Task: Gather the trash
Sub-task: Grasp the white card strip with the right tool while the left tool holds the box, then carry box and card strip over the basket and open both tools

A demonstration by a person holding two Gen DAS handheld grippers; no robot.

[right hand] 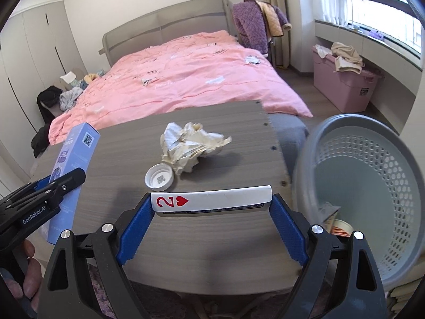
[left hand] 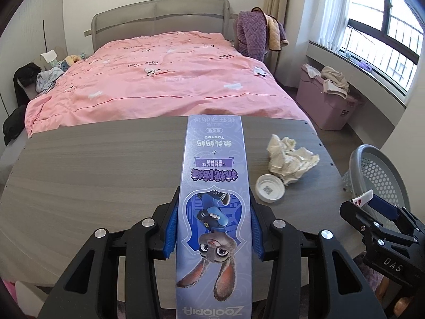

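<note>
My left gripper (left hand: pixel 213 207) is shut on a long blue Zootopia toothpaste box (left hand: pixel 213 186), held over the grey wooden table (left hand: pixel 93 170); the box also shows in the right wrist view (right hand: pixel 71 164). My right gripper (right hand: pixel 212 204) is shut on a two-of-hearts playing card box (right hand: pixel 212 199), held flat just left of the grey plastic basket (right hand: pixel 372 186). A crumpled paper ball (right hand: pixel 191 146) and a white cap (right hand: pixel 159 179) lie on the table ahead of it. The basket holds some trash at its bottom.
A bed with a pink duvet (left hand: pixel 159 74) stands behind the table. A pink storage bin (left hand: pixel 326 103) with clothes sits under the window. Clothes hang on a rack (left hand: pixel 257 32) beside the headboard. Clothes are piled at the bed's left side.
</note>
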